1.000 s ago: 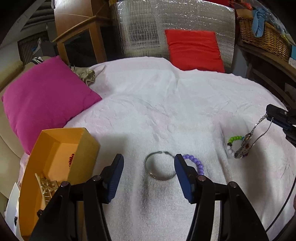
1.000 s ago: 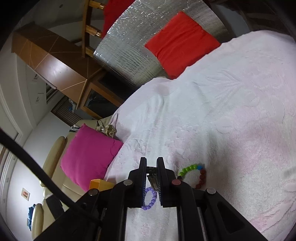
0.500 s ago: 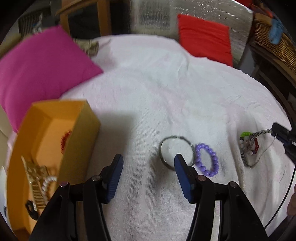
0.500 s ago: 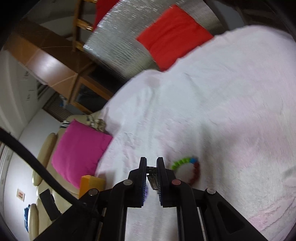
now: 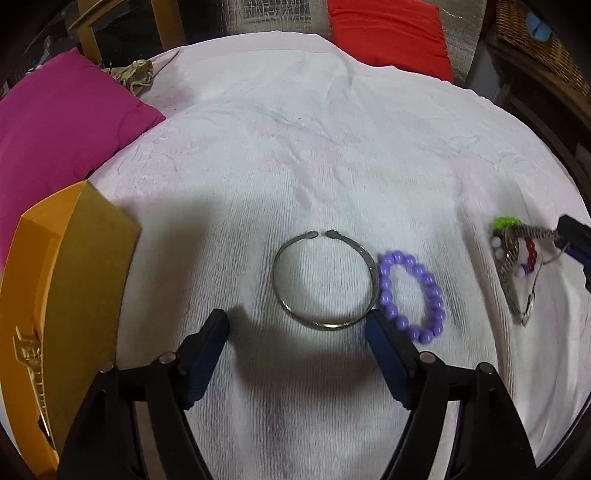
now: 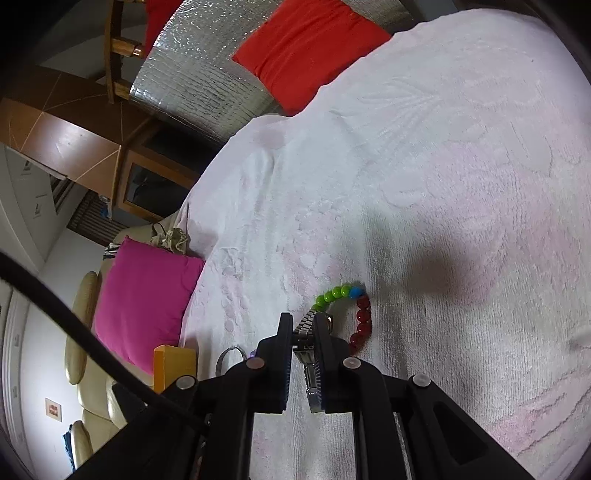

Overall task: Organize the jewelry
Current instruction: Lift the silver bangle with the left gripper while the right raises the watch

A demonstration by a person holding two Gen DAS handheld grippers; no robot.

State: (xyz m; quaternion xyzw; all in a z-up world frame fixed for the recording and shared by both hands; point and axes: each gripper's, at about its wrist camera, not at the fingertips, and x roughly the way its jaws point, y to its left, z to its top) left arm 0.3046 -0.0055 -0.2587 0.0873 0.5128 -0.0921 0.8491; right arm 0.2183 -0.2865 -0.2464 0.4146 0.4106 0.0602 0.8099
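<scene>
A silver open bangle (image 5: pixel 325 280) lies on the white towel (image 5: pixel 332 147), with a purple bead bracelet (image 5: pixel 413 295) touching its right side. My left gripper (image 5: pixel 297 325) is open just short of the bangle, its tips either side of the near rim. My right gripper (image 6: pixel 303 332) is shut on a metal watch band (image 6: pixel 308 354); in the left wrist view (image 5: pixel 570 236) the band (image 5: pixel 517 277) hangs from it over a multicolour bead bracelet (image 5: pixel 517 247). That bracelet (image 6: pixel 351 310) lies just beyond the right fingertips. An orange box (image 5: pixel 55 295) with gold jewelry (image 5: pixel 29 354) stands at left.
A magenta pillow (image 5: pixel 62 110) lies at the far left, a red cushion (image 5: pixel 388 33) against silver foil at the back. A wicker basket (image 5: pixel 535 40) is at the back right. Wooden furniture (image 6: pixel 74 140) stands beyond the bed.
My left gripper has tilted down and closed in on the bangle, which now fills more of the view. My right gripper has lowered the watch band toward the multicolour bracelet.
</scene>
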